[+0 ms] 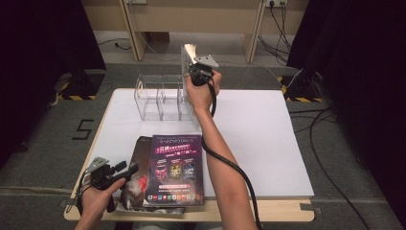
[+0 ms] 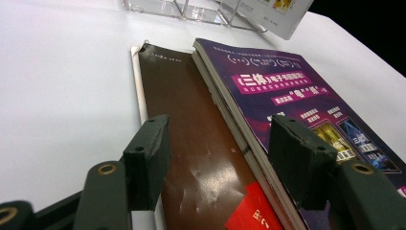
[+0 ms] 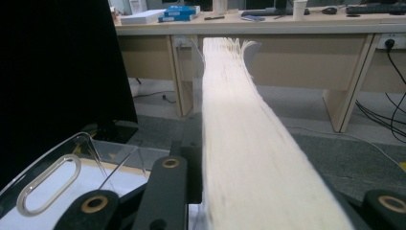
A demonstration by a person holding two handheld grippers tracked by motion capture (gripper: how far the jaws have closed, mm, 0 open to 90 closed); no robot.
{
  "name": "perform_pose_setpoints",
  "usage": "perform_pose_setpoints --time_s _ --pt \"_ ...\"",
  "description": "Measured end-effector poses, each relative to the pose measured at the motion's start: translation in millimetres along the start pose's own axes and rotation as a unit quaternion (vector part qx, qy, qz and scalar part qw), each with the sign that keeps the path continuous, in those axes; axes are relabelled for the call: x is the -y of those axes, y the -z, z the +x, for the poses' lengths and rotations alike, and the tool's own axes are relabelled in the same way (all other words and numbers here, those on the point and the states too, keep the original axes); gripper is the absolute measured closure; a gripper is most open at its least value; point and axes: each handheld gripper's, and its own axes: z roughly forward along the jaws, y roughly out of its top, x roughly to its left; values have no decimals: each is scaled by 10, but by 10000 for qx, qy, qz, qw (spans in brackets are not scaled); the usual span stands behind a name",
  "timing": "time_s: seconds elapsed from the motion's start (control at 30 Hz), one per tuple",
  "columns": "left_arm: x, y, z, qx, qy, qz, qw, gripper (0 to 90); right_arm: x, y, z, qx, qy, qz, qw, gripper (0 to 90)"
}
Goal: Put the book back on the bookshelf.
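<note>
Right gripper view: claw [image 3: 268, 211] gripping book [image 3: 249, 143]

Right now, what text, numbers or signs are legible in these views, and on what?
"三体": in the pink banner on the purple book cover, left gripper view.
"5": taped on the floor left of the table, high view.
Red label on the brown book: a white character and what looks like a "2", cut off.
All other print on the purple cover and on the brown book's top edge: too small or blurred.

Thick white-paged book [image 1: 188, 56] is up on edge over the right end of the clear acrylic rack [image 1: 160, 98] at the far side of the bench, page edges facing near, pages fanning slightly at the far end.
</note>
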Motion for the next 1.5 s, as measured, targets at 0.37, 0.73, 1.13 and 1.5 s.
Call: perform_pose_setpoints --time_s 0.37,0.73,1.13,1.5 --pt "3 11 -8 -11 -21 -5 10000 390 12 118 -105 19 -69 251 9997 658" --pt "6 5 -8 -9 -14 -1 10000 390 -195 117 -135 -134 -206 666 9975 630" --pt "6 4 -12 3 -43 9 10000 392 -299 -59 -122 28 -560 1430 9881 732" --pt "-1 9 -7 25 -48 -10 10000 393 -261 7 -64 453 -786 1161 9891 737"
